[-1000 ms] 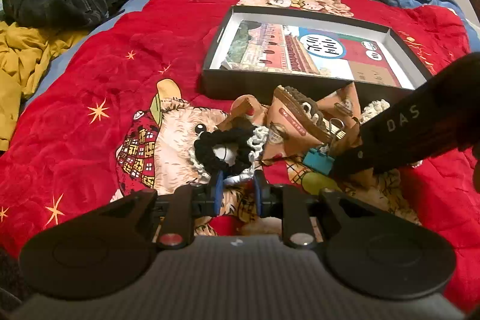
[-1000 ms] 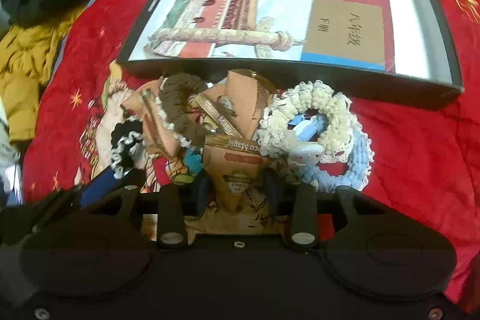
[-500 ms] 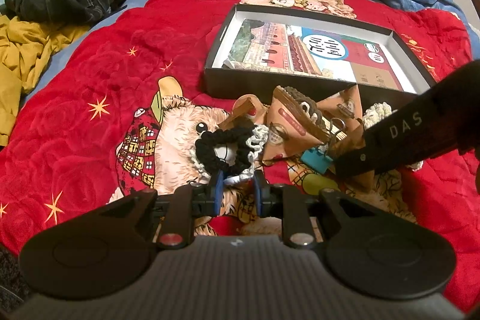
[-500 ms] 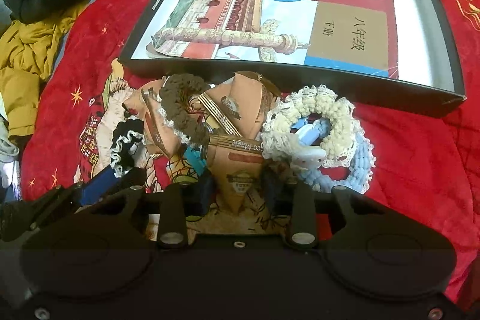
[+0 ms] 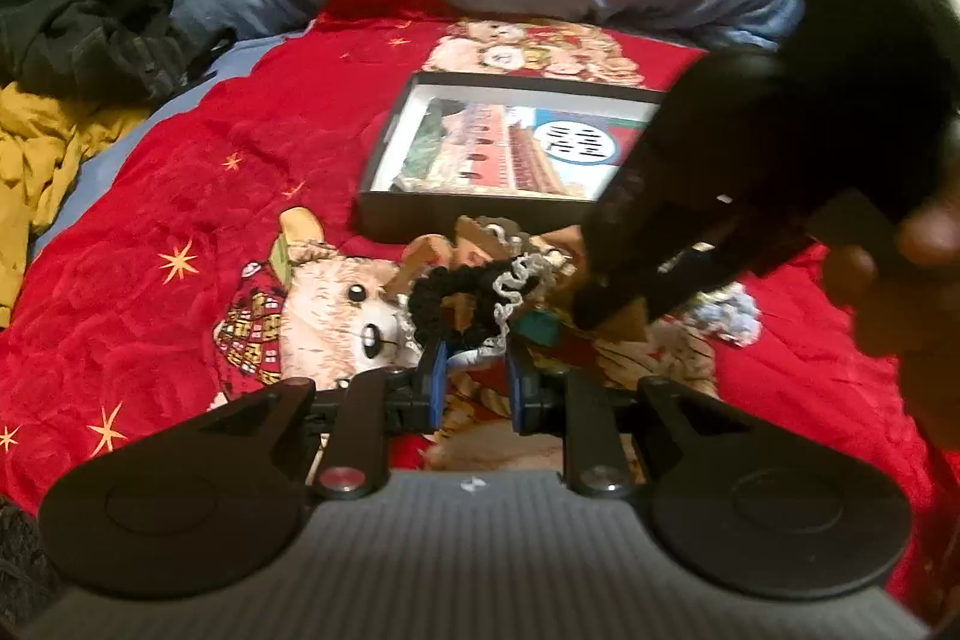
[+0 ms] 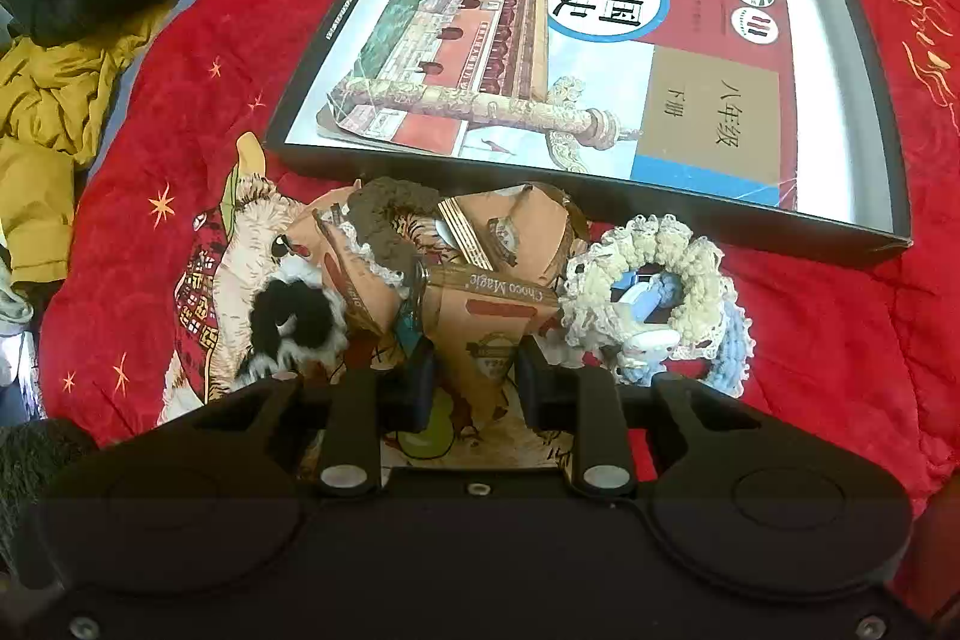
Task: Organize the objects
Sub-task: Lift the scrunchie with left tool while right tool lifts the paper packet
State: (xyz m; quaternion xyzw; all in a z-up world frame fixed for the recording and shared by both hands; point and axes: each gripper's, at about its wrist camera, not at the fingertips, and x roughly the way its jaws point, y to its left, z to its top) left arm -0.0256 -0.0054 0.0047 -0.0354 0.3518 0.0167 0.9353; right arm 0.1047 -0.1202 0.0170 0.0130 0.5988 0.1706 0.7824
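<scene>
Gripping black scrunchie (image 5: 465,295) by its white lace edge: left gripper (image 5: 474,382), jaws nearly together, fabric pinched between pads. Right gripper (image 6: 474,376) jaws closing, pads against brown snack pouch (image 6: 489,322) at pile centre. Cream scrunchie (image 6: 660,274) at 3 o'clock of pouch, touching. Black box (image 6: 864,64) holding textbook (image 6: 558,58) at 12 o'clock, on red blanket (image 6: 810,340).

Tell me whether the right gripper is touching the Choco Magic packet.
Touching. The right wrist view shows the closing right gripper with both fingers pressed against the sides of the Choco Magic packet.
</scene>
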